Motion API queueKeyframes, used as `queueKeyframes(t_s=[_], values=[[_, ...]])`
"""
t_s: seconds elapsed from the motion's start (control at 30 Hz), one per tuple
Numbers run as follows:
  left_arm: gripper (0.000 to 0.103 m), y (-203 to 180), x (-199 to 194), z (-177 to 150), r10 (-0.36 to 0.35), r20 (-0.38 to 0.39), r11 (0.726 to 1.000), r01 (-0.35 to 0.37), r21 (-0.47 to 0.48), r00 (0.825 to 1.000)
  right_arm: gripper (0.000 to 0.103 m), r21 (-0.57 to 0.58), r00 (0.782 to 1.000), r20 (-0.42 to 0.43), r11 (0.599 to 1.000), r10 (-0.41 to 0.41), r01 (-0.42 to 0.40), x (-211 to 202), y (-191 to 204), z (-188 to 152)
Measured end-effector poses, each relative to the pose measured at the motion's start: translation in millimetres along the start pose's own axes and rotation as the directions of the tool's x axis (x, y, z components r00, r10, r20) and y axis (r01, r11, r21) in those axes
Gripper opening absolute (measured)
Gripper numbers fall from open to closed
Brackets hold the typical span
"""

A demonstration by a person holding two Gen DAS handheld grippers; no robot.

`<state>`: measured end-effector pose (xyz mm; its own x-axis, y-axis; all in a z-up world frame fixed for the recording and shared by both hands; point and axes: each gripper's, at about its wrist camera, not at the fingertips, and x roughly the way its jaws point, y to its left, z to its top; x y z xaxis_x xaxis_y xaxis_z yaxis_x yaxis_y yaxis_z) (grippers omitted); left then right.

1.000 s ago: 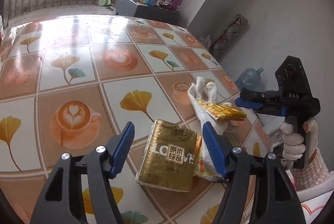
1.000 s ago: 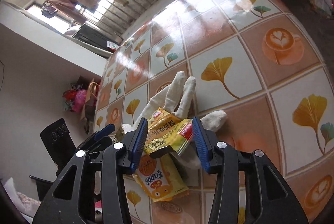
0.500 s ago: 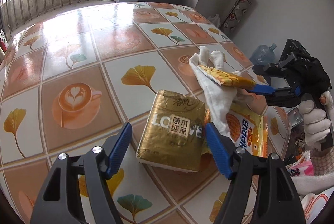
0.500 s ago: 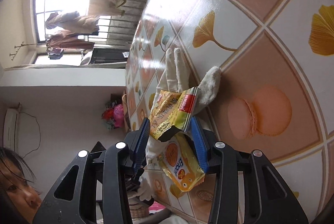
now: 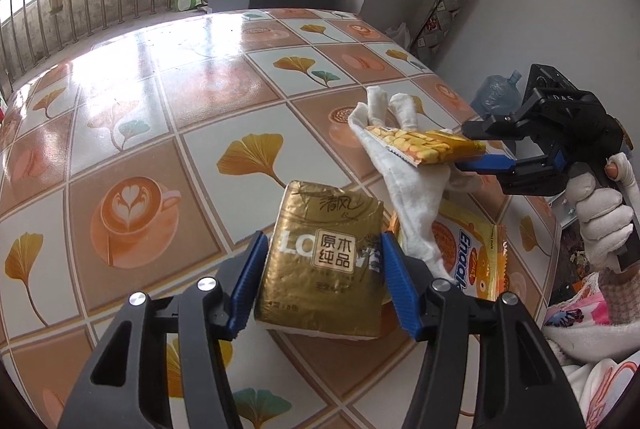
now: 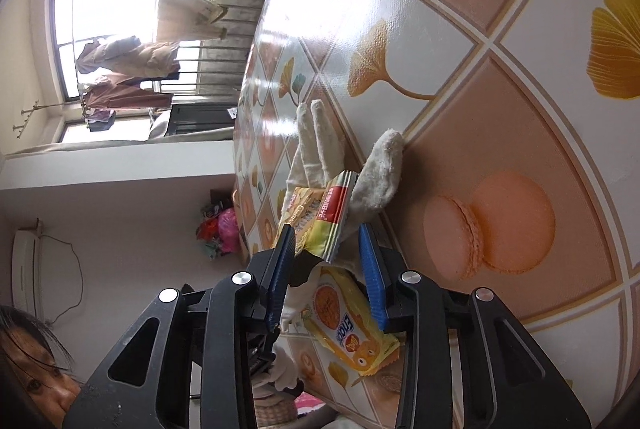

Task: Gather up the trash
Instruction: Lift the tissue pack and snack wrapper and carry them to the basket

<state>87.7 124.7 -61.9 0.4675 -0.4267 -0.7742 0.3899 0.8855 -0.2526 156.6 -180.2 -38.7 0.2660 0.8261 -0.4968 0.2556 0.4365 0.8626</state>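
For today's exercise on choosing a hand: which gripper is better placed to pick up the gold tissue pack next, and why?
Left. The left gripper already straddles the gold tissue pack, its jaws just closing in. The right gripper is occupied with the yellow snack wrapper over the white glove.

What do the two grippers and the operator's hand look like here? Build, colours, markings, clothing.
Both grippers are black plastic frames with triangular cut-outs and silver screw heads, carrying ribbed blue pads on the jaws. The left gripper fills the left wrist view. The right gripper has a pistol-style handle and faint white lettering. The hand on it wears a white knit glove; the sleeve is pinkish tweed.
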Motion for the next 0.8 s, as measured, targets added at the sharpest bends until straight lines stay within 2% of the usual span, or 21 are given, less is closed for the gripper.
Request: queueKeyframes(t_s=[0.1, 0.27, 0.33, 0.57, 0.8], values=[[0.054, 3, -1, 0, -0.012, 0.004, 1.0, 0.012, -0.023, 1.0, 0.018, 0.01, 1.0, 0.0, 1.0, 0.003, -0.003, 1, -3, 1], [0.053, 15, -8, 0, -0.02, 0.012, 0.997, 0.021, -0.07, 1.0, 0.013, 0.003, 1.0, 0.004, 1.0, 0.03, -0.03, -7, -4, -1], [0.053, 21, -13, 0, -0.022, 0.02, 0.995, 0.024, -0.095, 1.0, 0.007, -0.003, 0.999, 0.005, 0.999, 0.04, -0.04, -10, -3, -2], [0.053, 30, -42, 7, -0.008, 0.089, 0.99, 0.02, -0.139, 0.996, 0.007, -0.03, 0.995, 0.016, 0.994, 0.102, -0.101, -16, 7, -7], [0.053, 11, -70, 28, -0.032, 0.165, 0.993, 0.05, -0.11, 0.986, 0.006, -0.081, 0.978, 0.05, 0.977, 0.201, -0.196, -37, 20, -15]])
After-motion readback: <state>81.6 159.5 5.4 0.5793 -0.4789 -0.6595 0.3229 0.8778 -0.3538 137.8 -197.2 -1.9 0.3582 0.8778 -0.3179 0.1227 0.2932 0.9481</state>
